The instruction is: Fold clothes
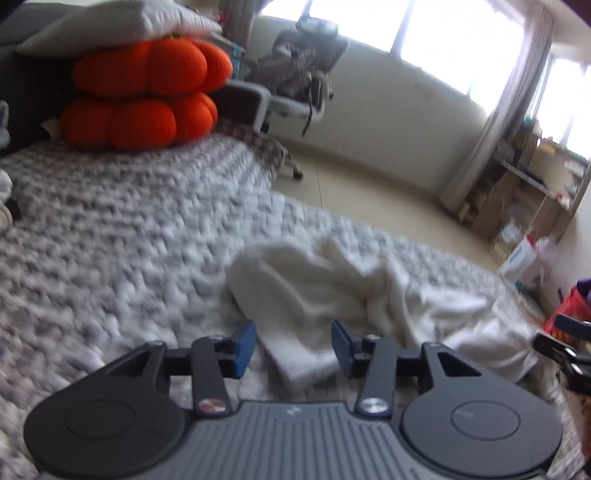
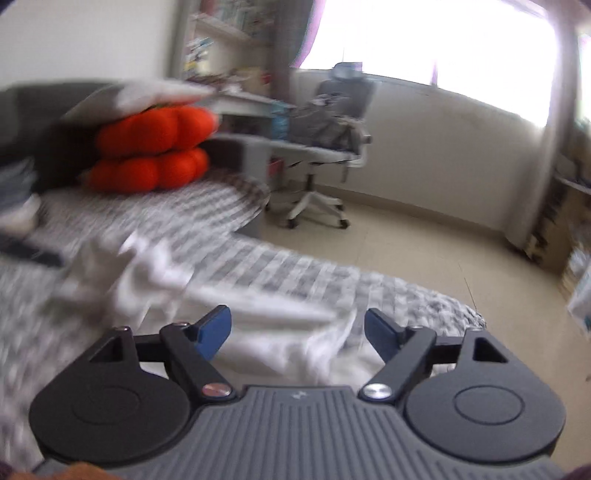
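The left tongs point(image 1: 293, 349) stand open, their blue-padded fingers point(image 1: 243, 347) spread with nothing between them, hovering just above the near edge of a crumpled white fleecy garment point(image 1: 332, 291). The garment lies bunched and unfolded on a grey-and-white chunky knitted blanket point(image 1: 129, 229) that covers the bed; one rounded lobe of it reaches toward the gap between the fingers, and the rest trails off to the right. At the far right edge of the left wrist view, part of the other black tool shows, blurred.

The right tongs point(image 2: 297, 332) are also open, jaws wide apart and empty, held low over the same white garment point(image 2: 280, 350), which in this view is smeared by motion blur and spreads from the near centre out to the left over the knitted blanket point(image 2: 229, 229).

Farther off on the bed, at the left, two orange pumpkin-shaped knitted cushions point(image 1: 147, 96) sit stacked one on the other, with a pale grey pillow point(image 1: 118, 26) resting on top. Beyond the bed's far edge is a beige tiled floor point(image 2: 424, 251), and on it a grey office chair on a white wheeled base point(image 2: 332, 140) draped with clothing. Bright windows point(image 1: 443, 33) with pale curtains fill the far wall, and cluttered wooden shelves point(image 1: 528, 177) stand at the right.
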The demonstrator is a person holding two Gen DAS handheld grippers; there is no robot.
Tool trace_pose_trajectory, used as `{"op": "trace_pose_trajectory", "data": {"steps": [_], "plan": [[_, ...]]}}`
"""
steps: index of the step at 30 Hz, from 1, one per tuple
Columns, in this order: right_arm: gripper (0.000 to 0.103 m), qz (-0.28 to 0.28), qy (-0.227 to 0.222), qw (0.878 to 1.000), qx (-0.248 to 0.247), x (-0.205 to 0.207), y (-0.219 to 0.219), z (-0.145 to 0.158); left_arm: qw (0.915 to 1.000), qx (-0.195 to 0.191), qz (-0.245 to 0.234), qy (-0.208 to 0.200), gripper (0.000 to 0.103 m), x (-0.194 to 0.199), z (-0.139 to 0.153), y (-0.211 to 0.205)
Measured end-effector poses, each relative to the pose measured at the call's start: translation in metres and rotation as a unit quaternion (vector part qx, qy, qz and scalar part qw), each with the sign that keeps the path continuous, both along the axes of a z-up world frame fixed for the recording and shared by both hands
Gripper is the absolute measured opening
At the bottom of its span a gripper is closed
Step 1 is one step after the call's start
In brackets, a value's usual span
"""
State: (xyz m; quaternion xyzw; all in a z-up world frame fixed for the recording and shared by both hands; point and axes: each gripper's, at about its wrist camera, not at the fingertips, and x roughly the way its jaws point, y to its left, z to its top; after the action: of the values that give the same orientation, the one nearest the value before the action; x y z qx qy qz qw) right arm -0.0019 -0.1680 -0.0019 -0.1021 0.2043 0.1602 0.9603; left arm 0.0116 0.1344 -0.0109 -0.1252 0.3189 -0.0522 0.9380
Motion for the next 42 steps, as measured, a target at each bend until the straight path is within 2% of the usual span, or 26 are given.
{"op": "trace_pose_trajectory", "data": {"steps": [2, 4, 5, 6, 7, 8, 9, 11, 12, 16, 21, 23, 25, 27, 30, 32, 33, 34, 35, 38, 39, 40, 41, 42], "plan": [[0.082, 0.010, 0.011, 1.000, -0.009, -0.013, -0.007, -0.008, 0.9999, 0.004, -0.005, 0.013, 0.054, 0.005, -0.011, -0.006], [0.082, 0.017, 0.027, 0.999, -0.023, -0.015, -0.011, -0.019, 0.9999, 0.008, -0.006, 0.004, 0.069, 0.009, -0.014, -0.012], [0.082, 0.016, 0.035, 0.999, -0.033, -0.015, -0.011, -0.025, 0.9999, 0.008, -0.004, 0.004, 0.070, 0.012, -0.013, -0.015], [0.072, 0.010, 0.036, 0.998, -0.043, -0.013, -0.010, -0.030, 1.0000, 0.009, -0.001, 0.003, 0.069, 0.014, -0.012, -0.017], [0.044, 0.003, 0.034, 0.998, -0.053, -0.011, -0.009, -0.035, 0.9999, 0.012, 0.002, 0.003, 0.060, 0.017, -0.011, -0.019], [0.024, -0.014, 0.029, 0.998, -0.058, -0.008, -0.008, -0.038, 0.9998, 0.018, 0.002, 0.003, 0.043, 0.021, -0.011, -0.020], [0.000, -0.036, 0.027, 0.998, -0.054, -0.004, -0.009, -0.039, 0.9998, 0.018, 0.001, 0.008, 0.016, 0.025, -0.012, -0.020], [0.001, -0.052, 0.016, 0.998, -0.023, -0.003, -0.017, -0.032, 1.0000, 0.006, 0.002, 0.007, 0.011, 0.027, -0.009, -0.014], [0.000, -0.055, 0.006, 0.998, -0.005, -0.005, -0.020, -0.027, 1.0000, 0.001, 0.004, 0.003, 0.005, 0.027, -0.007, -0.011], [0.000, -0.079, -0.030, 0.996, 0.037, -0.015, -0.039, -0.004, 0.9988, 0.010, 0.029, -0.039, 0.004, 0.020, 0.019, 0.007], [0.000, -0.076, -0.074, 0.991, 0.083, -0.038, -0.060, 0.029, 0.9957, -0.004, 0.052, -0.077, 0.004, 0.004, 0.055, 0.034], [0.000, -0.069, -0.075, 0.991, 0.089, -0.045, -0.065, 0.033, 0.9947, -0.002, 0.056, -0.086, 0.005, -0.003, 0.063, 0.041], [0.001, -0.052, -0.052, 0.993, 0.091, -0.043, -0.065, 0.028, 0.9932, 0.009, 0.067, -0.095, 0.005, -0.006, 0.067, 0.047], [0.012, -0.041, -0.026, 0.996, 0.078, -0.039, -0.059, 0.017, 0.9921, 0.018, 0.080, -0.095, 0.005, -0.005, 0.063, 0.056], [0.014, -0.010, 0.001, 0.998, 0.061, -0.040, -0.047, 0.000, 0.9943, 0.012, 0.084, -0.065, 0.005, 0.003, 0.051, 0.069], [0.028, 0.012, 0.019, 0.998, 0.055, -0.041, -0.040, -0.008, 0.9943, 0.020, 0.087, -0.057, 0.005, 0.004, 0.046, 0.075], [0.051, 0.017, 0.024, 0.998, 0.050, -0.040, -0.037, -0.011, 0.9942, 0.023, 0.089, -0.057, 0.005, 0.004, 0.044, 0.077], [0.066, 0.019, 0.024, 0.999, 0.042, -0.040, -0.035, -0.013, 0.9944, 0.023, 0.086, -0.056, 0.005, 0.004, 0.042, 0.080], [0.068, 0.020, 0.021, 0.999, 0.035, -0.039, -0.032, -0.014, 0.9956, 0.020, 0.077, -0.051, 0.005, 0.005, 0.039, 0.080], [0.068, 0.020, 0.012, 1.000, 0.021, -0.033, -0.025, -0.016, 0.9978, 0.023, 0.055, -0.030, 0.005, 0.004, 0.027, 0.075], [0.064, 0.020, 0.015, 1.000, 0.017, -0.029, -0.022, -0.018, 0.9979, 0.026, 0.053, -0.027, 0.005, 0.002, 0.023, 0.072], [0.048, 0.017, 0.020, 1.000, 0.011, -0.026, -0.019, -0.022, 0.9980, 0.030, 0.051, -0.023, 0.005, 0.001, 0.019, 0.070], [0.037, 0.011, 0.029, 1.000, 0.000, -0.021, -0.016, -0.026, 0.9980, 0.034, 0.049, -0.019, 0.005, -0.001, 0.015, 0.067], [0.014, 0.003, 0.037, 0.999, -0.014, -0.017, -0.014, -0.031, 0.9980, 0.037, 0.048, -0.016, 0.005, -0.003, 0.011, 0.064]]}}
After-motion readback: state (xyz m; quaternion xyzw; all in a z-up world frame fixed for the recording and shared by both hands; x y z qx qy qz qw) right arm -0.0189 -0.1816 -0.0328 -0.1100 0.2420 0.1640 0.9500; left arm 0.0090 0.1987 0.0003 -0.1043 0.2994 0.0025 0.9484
